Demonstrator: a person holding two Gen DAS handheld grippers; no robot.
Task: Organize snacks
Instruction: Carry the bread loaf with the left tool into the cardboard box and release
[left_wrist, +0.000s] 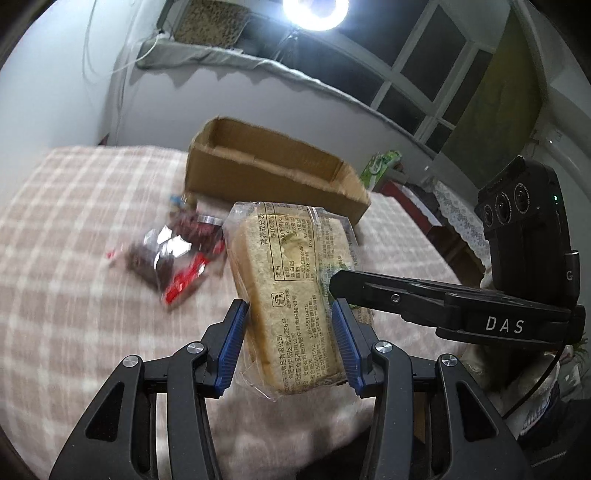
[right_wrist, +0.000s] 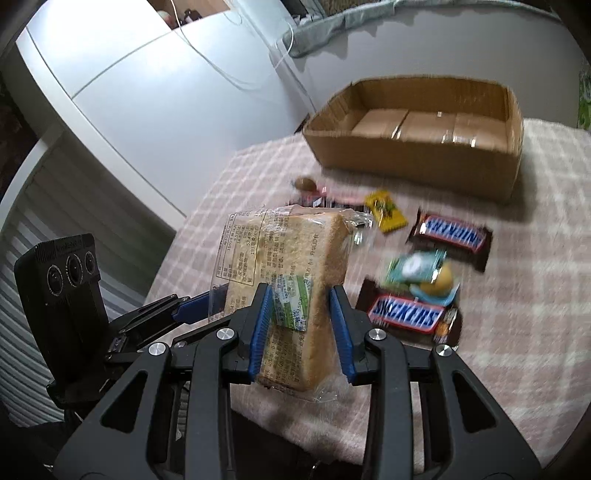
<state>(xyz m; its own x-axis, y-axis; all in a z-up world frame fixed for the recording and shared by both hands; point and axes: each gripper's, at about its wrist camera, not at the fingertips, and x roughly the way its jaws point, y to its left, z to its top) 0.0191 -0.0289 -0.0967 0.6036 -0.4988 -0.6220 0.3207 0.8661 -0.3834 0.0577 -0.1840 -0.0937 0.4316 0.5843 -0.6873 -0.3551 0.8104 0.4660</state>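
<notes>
Two grippers clamped on one wrapped bread slice (left_wrist: 295, 295): left gripper (left_wrist: 291, 332) pinching its sides, right gripper (right_wrist: 301, 328) squeezing its flat faces, bread lifted above the checked blanket (right_wrist: 517, 295). Beyond the bread, two Snickers bars (right_wrist: 410, 314), a yellow packet (right_wrist: 386, 210) and other blurred wrappers. Farther past the bread, an open cardboard box (right_wrist: 424, 147).

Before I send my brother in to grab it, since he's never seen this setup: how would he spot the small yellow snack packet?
Start at the open cardboard box on the pink checked blanket. In front of it lie loose snacks, among them two brown Snickers bars. The yellow packet lies left of the upper bar: the only flat, bright yellow one.
</notes>
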